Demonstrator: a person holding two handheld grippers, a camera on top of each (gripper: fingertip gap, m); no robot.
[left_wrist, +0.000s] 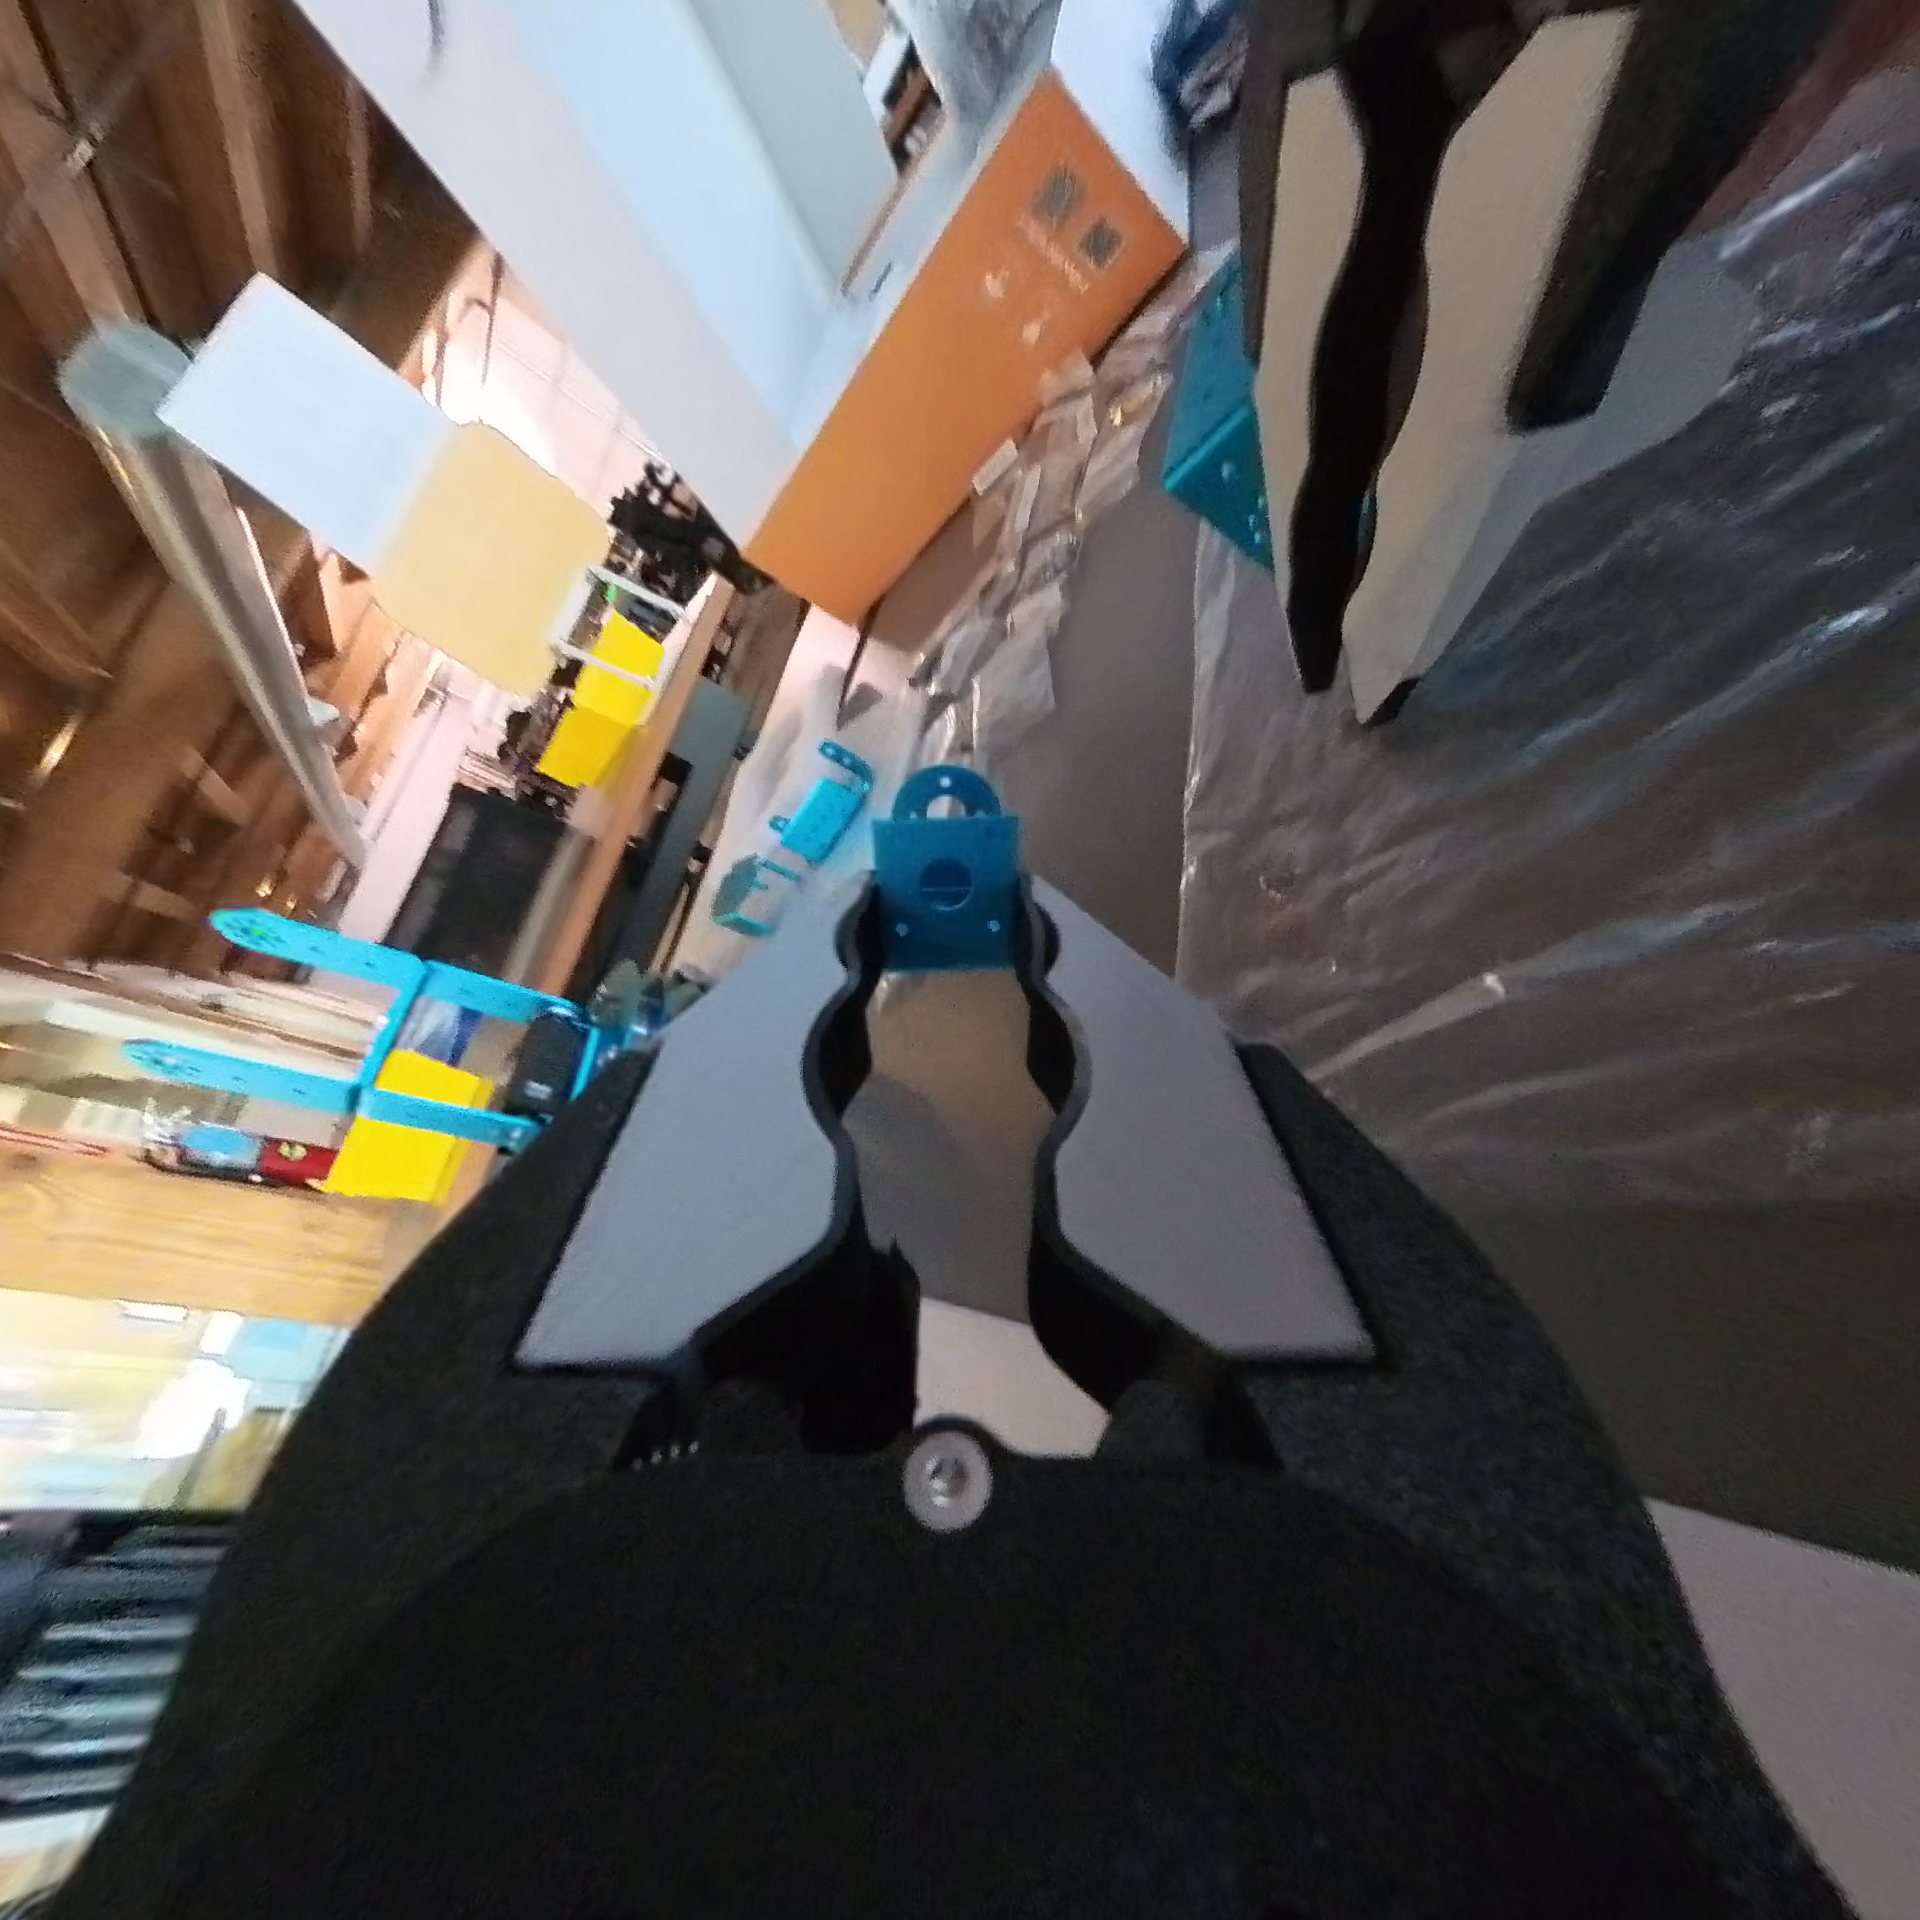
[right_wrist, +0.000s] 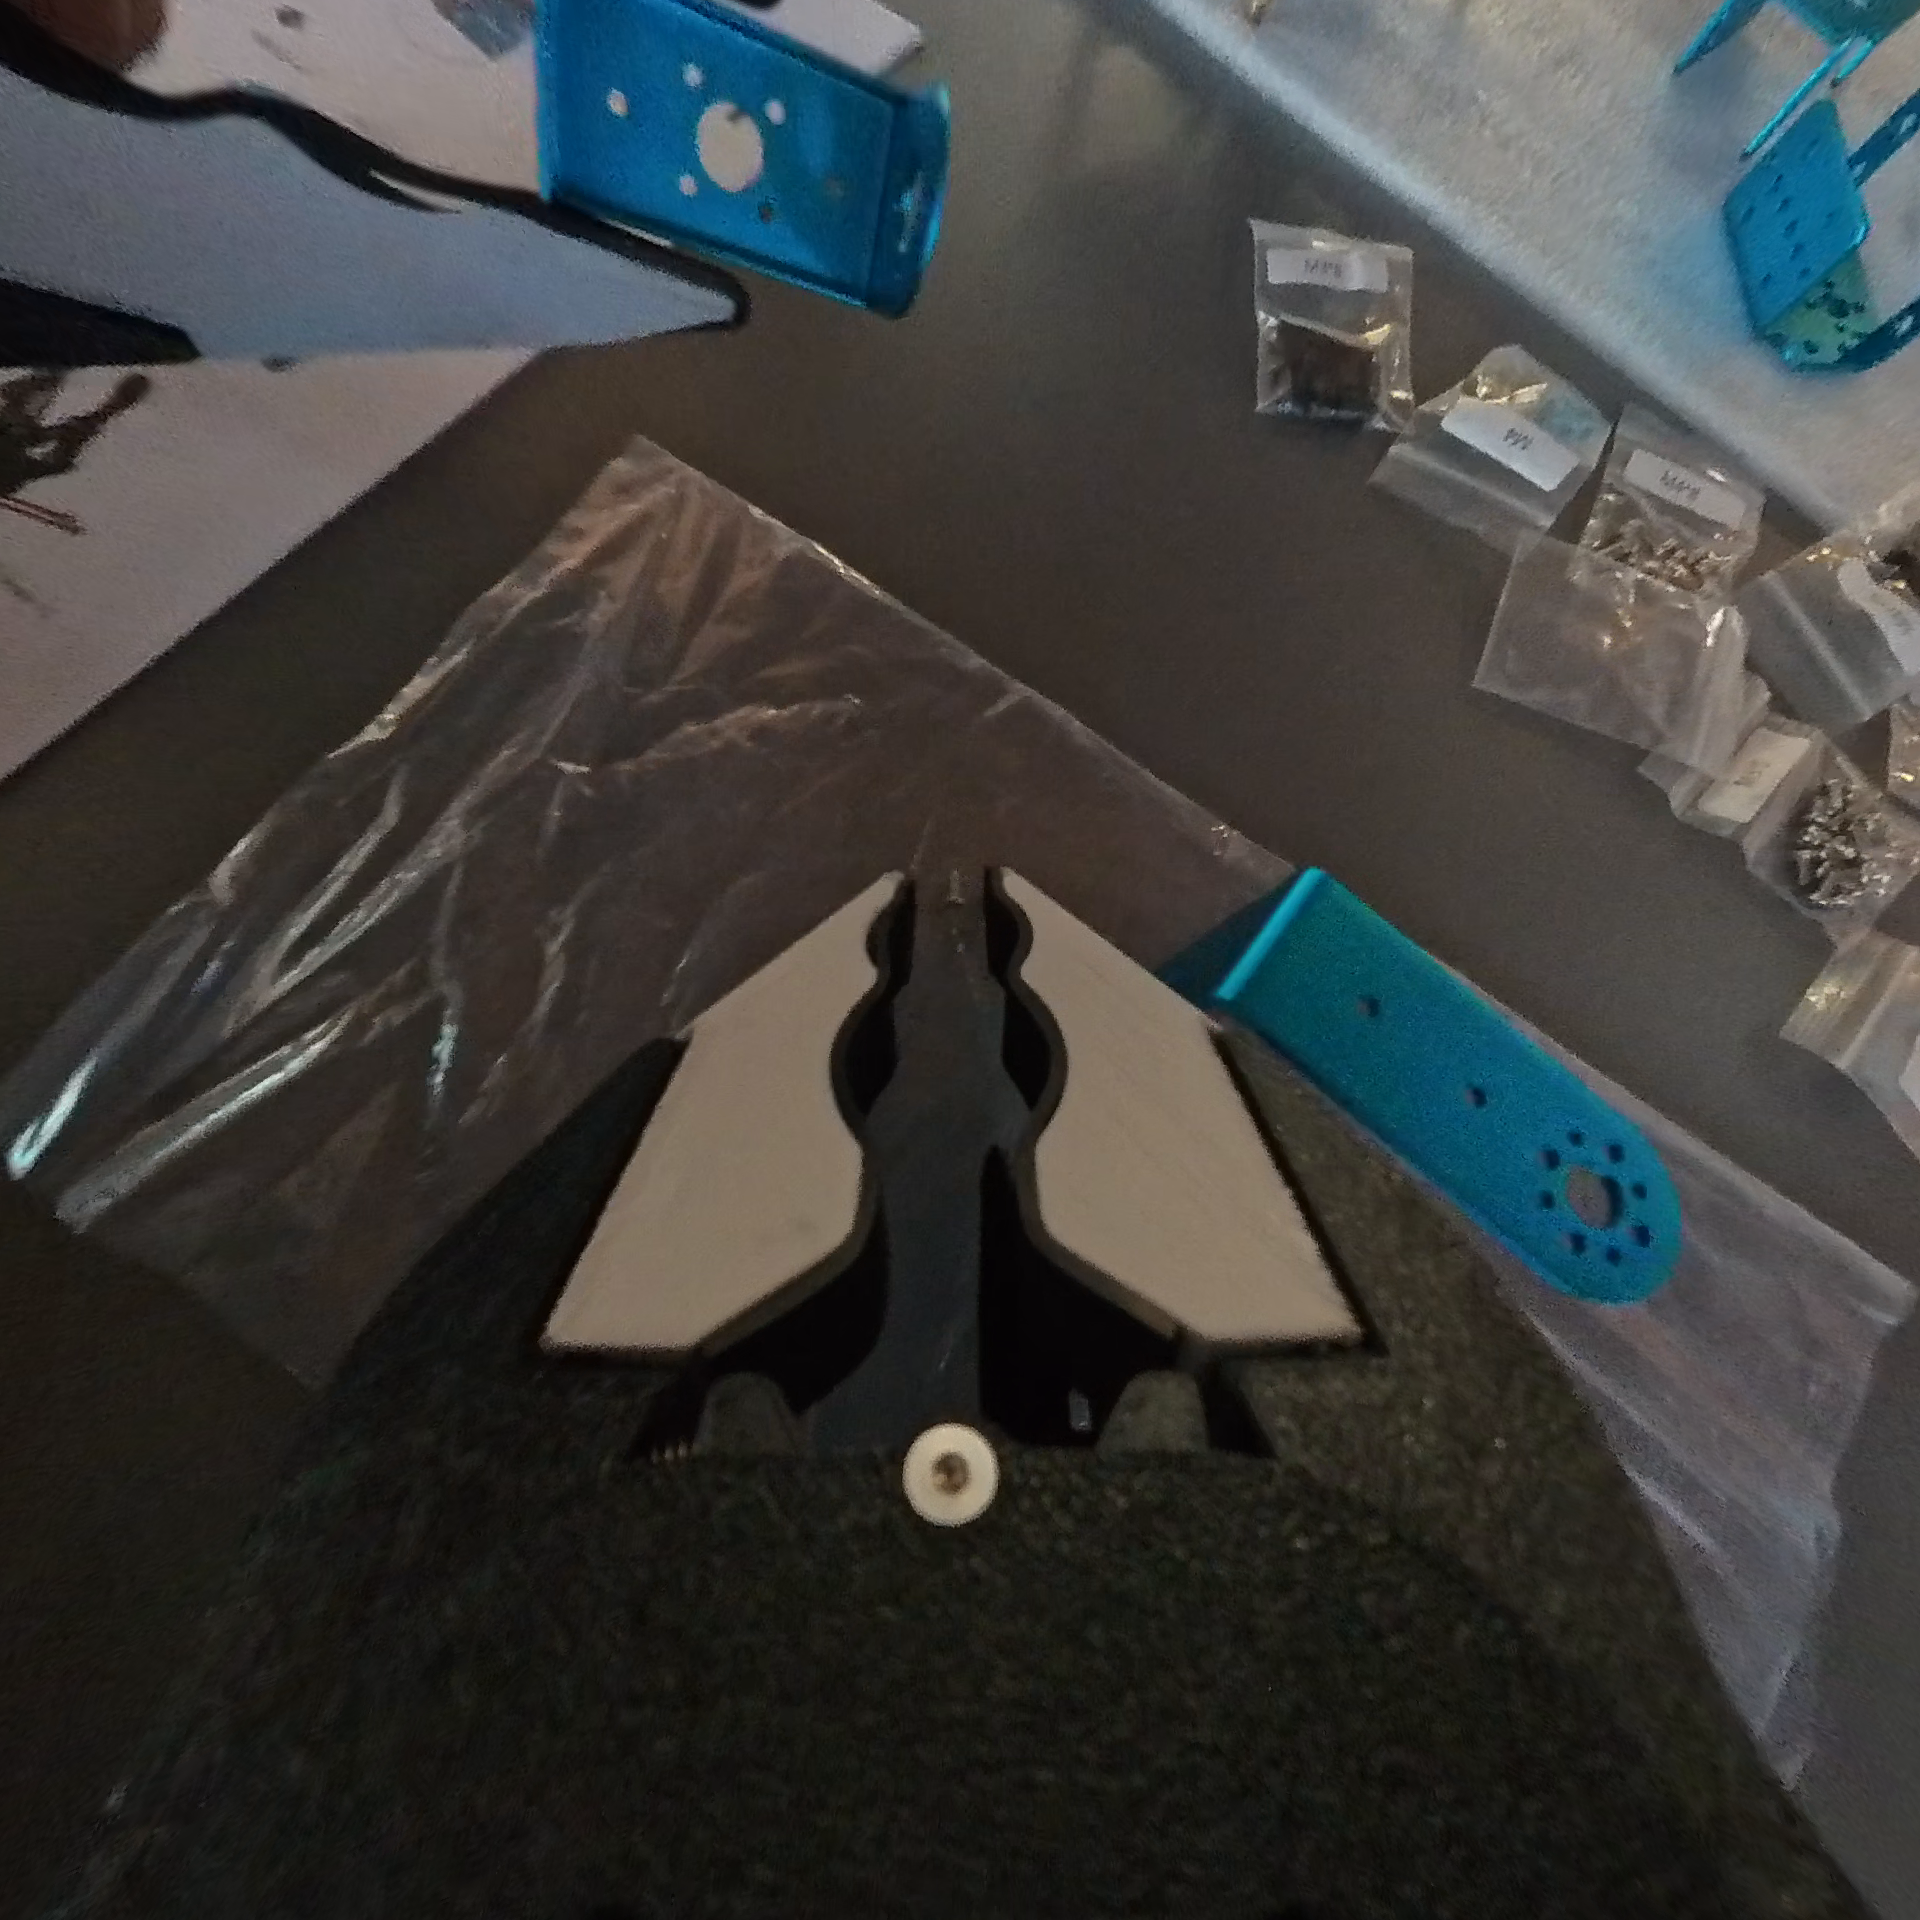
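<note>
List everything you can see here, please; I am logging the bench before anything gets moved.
blue bracket: one, held at the left gripper's fingertips, above the table
blue arm plate: one, flat on the clear bag, just right of the right gripper
clear bag: one, large, spread on the dark table
small hardware bags: several, clear, clustered on the table's right side
blue U-brackets: a few, far right corner
white sheet: one, left edge of table
orange box: one, far end of table
yellow blocks: several, in the room beyond
left gripper: black and white, clamped on the bracket
right gripper: black and white, nearly closed, tips over the bag
</note>
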